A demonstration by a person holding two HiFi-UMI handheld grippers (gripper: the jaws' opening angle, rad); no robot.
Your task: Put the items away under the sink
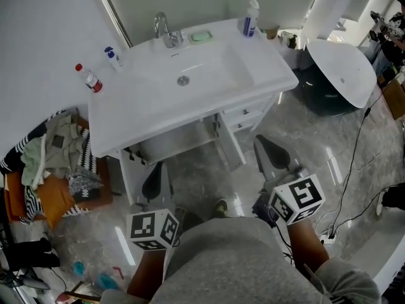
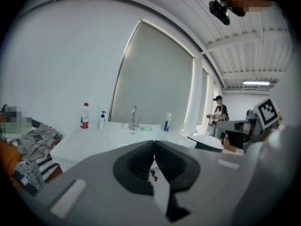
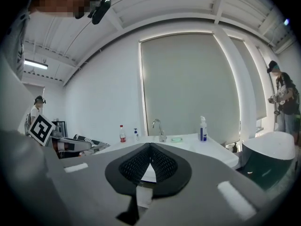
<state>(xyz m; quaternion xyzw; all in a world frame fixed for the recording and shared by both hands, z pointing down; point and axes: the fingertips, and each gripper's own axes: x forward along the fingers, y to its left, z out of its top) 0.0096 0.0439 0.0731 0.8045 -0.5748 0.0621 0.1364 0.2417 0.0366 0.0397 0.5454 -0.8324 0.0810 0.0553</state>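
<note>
White sink (image 1: 126, 116) with the cabinet (image 1: 183, 143) beneath standing open; in front of it, left gripper (image 2: 153, 142) and right gripper (image 3: 149, 146), each with jaws pressed together on nothing; on the sink top stand a spray bottle (image 1: 250, 18), red-capped bottle (image 1: 89, 78) and pump bottle (image 1: 114, 58); green soap (image 1: 201, 36) beside the tap (image 1: 166, 31).

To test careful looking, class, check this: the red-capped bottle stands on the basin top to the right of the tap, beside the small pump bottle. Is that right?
Not quite. The red-capped bottle stands on the basin top to the left of the tap, not the right, beside the small pump bottle. The head view shows it.
</note>
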